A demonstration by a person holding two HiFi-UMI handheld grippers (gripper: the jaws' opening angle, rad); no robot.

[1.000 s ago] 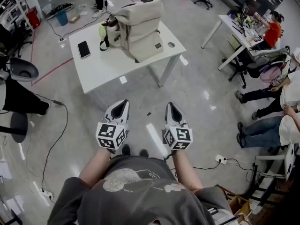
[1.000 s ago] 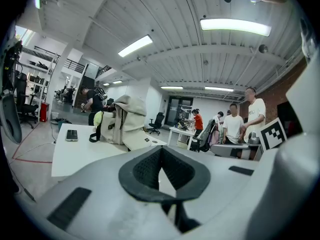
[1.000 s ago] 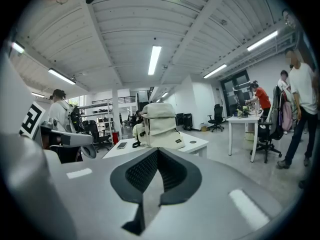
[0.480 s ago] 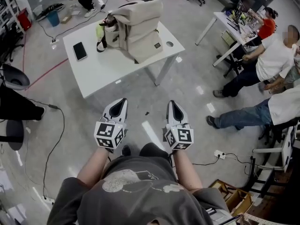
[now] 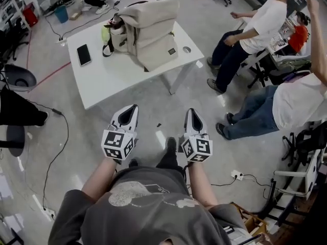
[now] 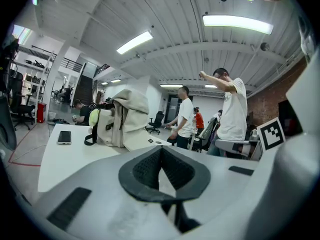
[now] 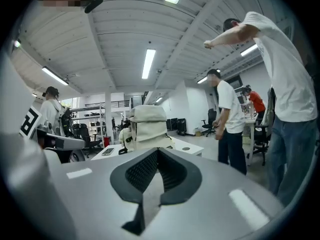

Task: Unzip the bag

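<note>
A beige backpack (image 5: 148,27) stands upright on a white table (image 5: 117,73) some way ahead of me; it also shows in the left gripper view (image 6: 125,119) and the right gripper view (image 7: 147,126). A green item and dark straps hang at its left side. My left gripper (image 5: 132,108) and right gripper (image 5: 192,111) are held side by side over the floor, short of the table's near edge, both pointing at it. Each one's jaws are shut with nothing between them, the left (image 6: 161,151) and the right (image 7: 157,154) alike. Neither touches the bag.
A black phone (image 5: 83,54) lies on the table left of the bag. People sit on the right, one in a white shirt (image 5: 258,19) and one in jeans (image 5: 271,108). A dark chair (image 5: 20,78) and floor cables are at left, a power strip (image 5: 236,175) at right.
Both grippers have moved a little forward toward the table, still shut. The table and bag sit slightly nearer in view. The people on the right have shifted closer.
</note>
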